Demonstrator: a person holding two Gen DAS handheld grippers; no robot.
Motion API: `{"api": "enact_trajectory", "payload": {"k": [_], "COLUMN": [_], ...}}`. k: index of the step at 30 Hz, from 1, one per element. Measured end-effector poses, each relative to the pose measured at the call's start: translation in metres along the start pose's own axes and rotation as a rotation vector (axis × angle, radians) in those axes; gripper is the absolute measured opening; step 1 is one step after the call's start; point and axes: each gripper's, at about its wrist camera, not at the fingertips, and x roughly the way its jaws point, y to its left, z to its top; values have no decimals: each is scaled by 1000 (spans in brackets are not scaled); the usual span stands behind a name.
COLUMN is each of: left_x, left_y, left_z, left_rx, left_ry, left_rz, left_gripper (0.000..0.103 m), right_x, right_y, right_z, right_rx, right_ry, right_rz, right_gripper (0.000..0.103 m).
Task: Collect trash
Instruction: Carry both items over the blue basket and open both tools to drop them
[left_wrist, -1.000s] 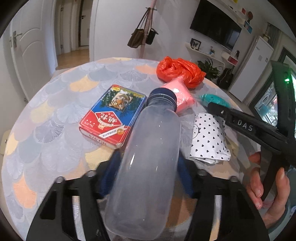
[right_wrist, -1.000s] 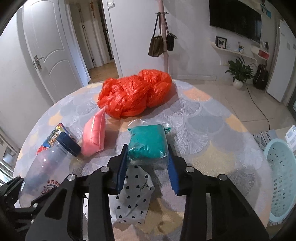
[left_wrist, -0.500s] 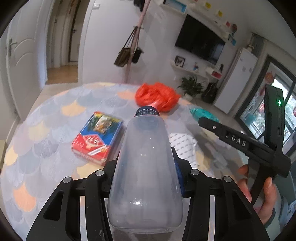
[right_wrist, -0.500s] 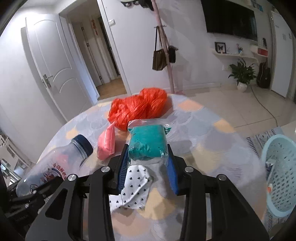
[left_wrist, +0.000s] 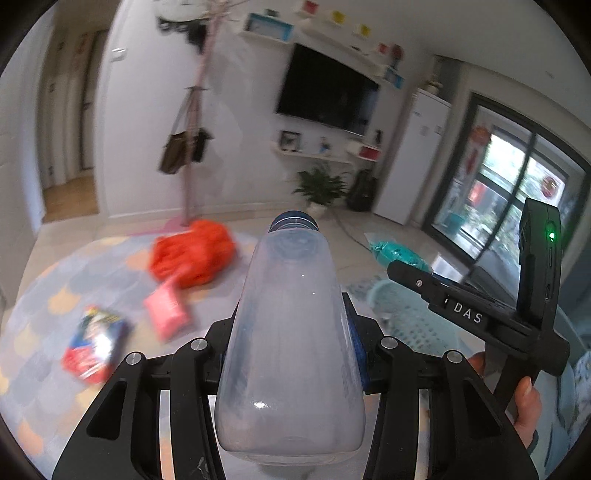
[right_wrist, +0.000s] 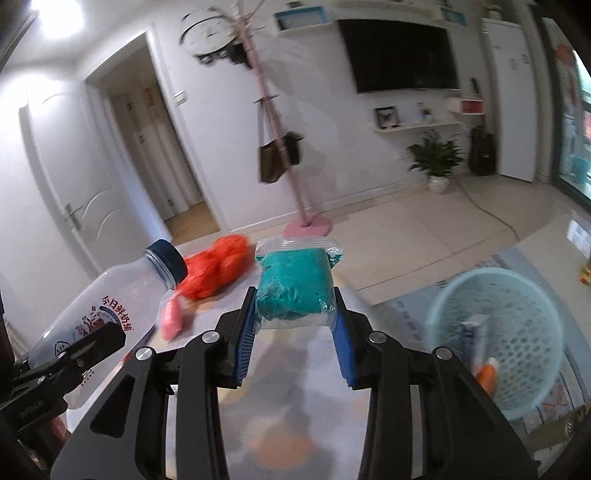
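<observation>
Two loads are up in the air at once. From the left wrist, the left tongs (left_wrist: 291, 354) are clamped around a clear plastic bottle (left_wrist: 291, 332), dark cap pointing away, lifted clear above the round desk (left_wrist: 44, 288) with its pastel scallop pattern. Down on that desk, all blurred: an orange bag (left_wrist: 194, 258), a pink packet (left_wrist: 166, 314) just beside it, and a red-and-blue box (left_wrist: 94, 345) nearer the edge. On the right, the right tongs' black frame (left_wrist: 472, 317) juts in, with a hand (left_wrist: 524, 398) below it. Behind: white walls, a wall-mounted TV (left_wrist: 327, 98), shelves, a potted plant (left_wrist: 319, 186), a coat stand (left_wrist: 190, 147) with bags, and a glazed door.

Over to the right wrist: the right tongs (right_wrist: 295, 328) pinch a clear packet of teal stuff (right_wrist: 295, 288) between blue pads (right_wrist: 245, 343), above the desk's edge. The bottle shows at left, printed label visible. Lower right, on the floor, a pale blue basket (right_wrist: 443, 306) holds some bits already. A white door (right_wrist: 74, 192) and an open doorway fill the left.
</observation>
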Motion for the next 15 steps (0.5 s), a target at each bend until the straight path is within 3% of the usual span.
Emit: {"api": "enact_trajectory", "payload": {"k": [6, 11, 15], "left_x": [35, 78, 124], "left_y": [-59, -97, -118], "left_z": [9, 17, 17], "left_rx": [90, 93, 65], "left_ry": [21, 73, 179], "left_rz": [-84, -176, -287], "left_gripper": [45, 45, 45], "right_x": [-35, -49, -47], "right_y": [-62, -117, -162], "right_z": [3, -2, -10], "right_rx": [67, 140, 211], "right_ry": [-47, -49, -23], "right_rz": [-117, -201, -272], "right_gripper": [35, 35, 35]}}
